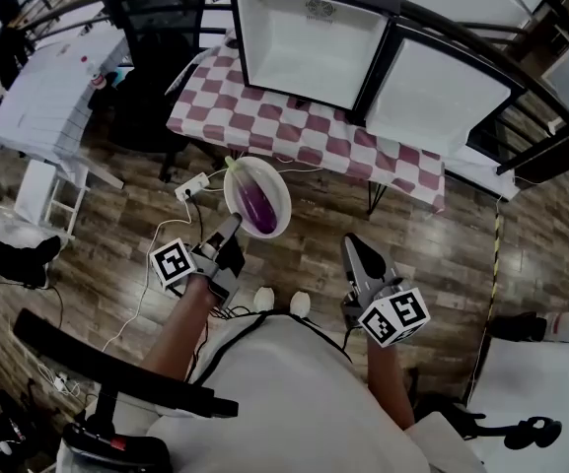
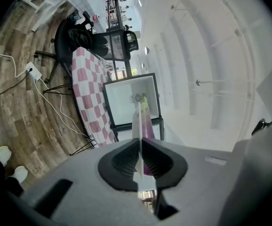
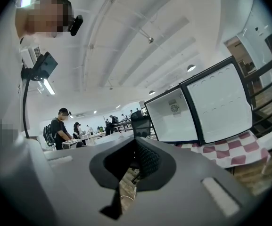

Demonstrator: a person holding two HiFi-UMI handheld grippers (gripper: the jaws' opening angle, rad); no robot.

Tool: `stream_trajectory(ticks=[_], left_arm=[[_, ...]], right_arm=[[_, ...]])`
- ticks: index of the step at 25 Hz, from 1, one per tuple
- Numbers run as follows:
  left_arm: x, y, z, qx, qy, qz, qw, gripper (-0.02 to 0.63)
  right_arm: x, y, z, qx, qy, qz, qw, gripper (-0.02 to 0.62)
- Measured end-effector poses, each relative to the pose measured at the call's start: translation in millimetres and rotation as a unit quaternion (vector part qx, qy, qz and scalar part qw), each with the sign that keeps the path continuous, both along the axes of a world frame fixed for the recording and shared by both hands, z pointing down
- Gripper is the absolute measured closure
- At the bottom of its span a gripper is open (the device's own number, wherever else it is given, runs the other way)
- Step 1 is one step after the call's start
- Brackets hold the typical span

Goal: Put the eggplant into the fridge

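**Left jaws clenched on the plate, eggplant short of the fridge**

The left gripper [image 1: 233,223] has its jaws clamped almost fully together on the rim of a white plate [image 1: 276,181]. In the left gripper view the plate [image 2: 137,119] shows edge-on, a thin white line pinched between the two pads of the left gripper [image 2: 139,147]. The eggplant [image 1: 256,203] lies lengthwise on the plate, purple with a pale green stem end. In that same view it [image 2: 148,126] sits just right of the plate's edge.

The right gripper [image 1: 354,245] is released. In its own view the jaws of the right gripper [image 3: 135,150] stand a little apart, the ribbed face of one pad showing, and nothing is between them.

The plate is held in the air over the wood floor [image 1: 116,254], just in front of the worktop [image 1: 264,126] with its red-and-white checked cloth. The fridge [image 1: 309,42] stands on that worktop with its door [image 1: 442,92] swung wide open to the right, and its white inside faces the plate.

Counted: one eggplant, one plate, one fridge with one door, two grippers, one black chair [image 1: 151,28] at the worktop's left end, and one white power strip [image 1: 193,185] on the floor.
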State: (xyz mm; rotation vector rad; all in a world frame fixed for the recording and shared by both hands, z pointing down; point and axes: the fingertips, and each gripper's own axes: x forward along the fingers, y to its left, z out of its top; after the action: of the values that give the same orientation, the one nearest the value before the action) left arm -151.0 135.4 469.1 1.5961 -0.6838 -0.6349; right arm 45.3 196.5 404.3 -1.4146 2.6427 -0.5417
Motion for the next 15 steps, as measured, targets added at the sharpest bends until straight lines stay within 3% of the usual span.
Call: stream_trajectory(ticks=[15], left_arm=[[-17, 3, 6, -0.003, 0.000, 0.002, 1.0000, 0.581]], right_arm=[[-11, 4, 0, -0.003, -0.007, 0.010, 1.000, 0.589]])
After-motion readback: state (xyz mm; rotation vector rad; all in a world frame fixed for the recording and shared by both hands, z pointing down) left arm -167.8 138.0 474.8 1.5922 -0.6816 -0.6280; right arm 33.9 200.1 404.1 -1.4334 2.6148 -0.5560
